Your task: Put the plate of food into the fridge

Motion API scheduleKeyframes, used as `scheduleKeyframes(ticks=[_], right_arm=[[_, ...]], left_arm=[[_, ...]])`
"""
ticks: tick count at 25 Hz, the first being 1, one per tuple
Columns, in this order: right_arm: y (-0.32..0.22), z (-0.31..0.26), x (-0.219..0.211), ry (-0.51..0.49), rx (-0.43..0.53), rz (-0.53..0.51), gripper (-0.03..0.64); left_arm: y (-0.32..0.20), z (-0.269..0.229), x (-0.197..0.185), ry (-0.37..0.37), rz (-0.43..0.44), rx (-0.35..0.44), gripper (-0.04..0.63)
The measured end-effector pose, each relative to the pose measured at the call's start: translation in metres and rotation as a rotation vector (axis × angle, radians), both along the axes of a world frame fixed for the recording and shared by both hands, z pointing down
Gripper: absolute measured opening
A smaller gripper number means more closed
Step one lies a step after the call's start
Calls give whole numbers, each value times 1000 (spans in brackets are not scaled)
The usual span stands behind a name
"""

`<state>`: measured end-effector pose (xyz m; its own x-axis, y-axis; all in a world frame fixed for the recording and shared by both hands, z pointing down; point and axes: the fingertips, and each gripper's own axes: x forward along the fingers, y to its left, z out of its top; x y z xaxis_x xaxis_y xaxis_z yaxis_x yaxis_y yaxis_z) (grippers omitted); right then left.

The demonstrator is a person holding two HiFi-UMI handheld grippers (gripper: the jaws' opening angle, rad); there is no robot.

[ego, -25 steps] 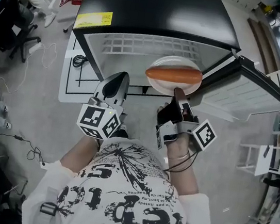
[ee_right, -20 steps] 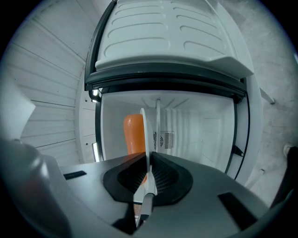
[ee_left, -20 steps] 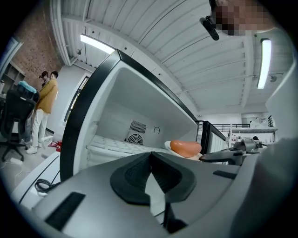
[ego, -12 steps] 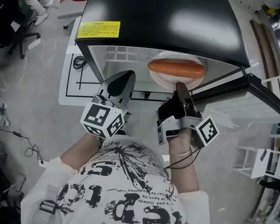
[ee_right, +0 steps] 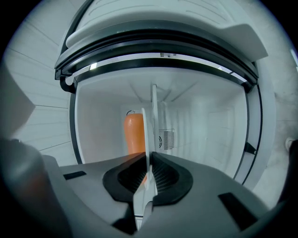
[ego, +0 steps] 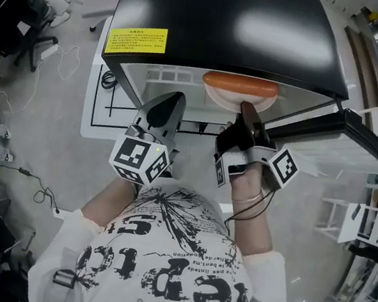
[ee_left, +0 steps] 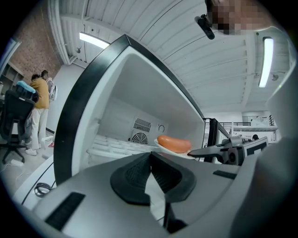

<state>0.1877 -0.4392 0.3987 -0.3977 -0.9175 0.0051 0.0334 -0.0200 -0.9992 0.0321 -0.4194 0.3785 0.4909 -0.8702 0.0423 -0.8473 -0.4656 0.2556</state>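
Over a grey floor [ego: 44, 132], the plate [ego: 219, 100] is held in the mouth of the open fridge [ego: 229, 26] at 12 o'clock, its rim pinched by the right gripper [ego: 247, 112], while the left gripper [ego: 167, 108] is clenched on nothing.

Grey floor [ego: 44, 132] bearing a white, black-lined mat [ego: 99, 118]; the black-topped fridge [ego: 229, 26] stands on the mat, with a coiled black cable [ego: 108, 80] beside it.

Plate [ego: 219, 99] far side hidden under fridge top [ego: 229, 26], perhaps most; label [ego: 136, 40] print illegible.
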Motion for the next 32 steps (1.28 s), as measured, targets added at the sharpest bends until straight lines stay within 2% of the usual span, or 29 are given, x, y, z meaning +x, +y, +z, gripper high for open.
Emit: scheduleKeyframes(ticks=[16, 27, 32], right_arm=[[-24, 0, -9, 9, -28, -36, 28], [-32, -1, -11, 6, -66, -43, 48], [-32, -6, -12, 39, -34, -46, 46]], left_arm=[[-3, 7, -1, -11, -25, -17, 8], [-8, 3, -6, -2, -58, 1, 8], [-7, 0, -4, 0, -54, 6, 8]])
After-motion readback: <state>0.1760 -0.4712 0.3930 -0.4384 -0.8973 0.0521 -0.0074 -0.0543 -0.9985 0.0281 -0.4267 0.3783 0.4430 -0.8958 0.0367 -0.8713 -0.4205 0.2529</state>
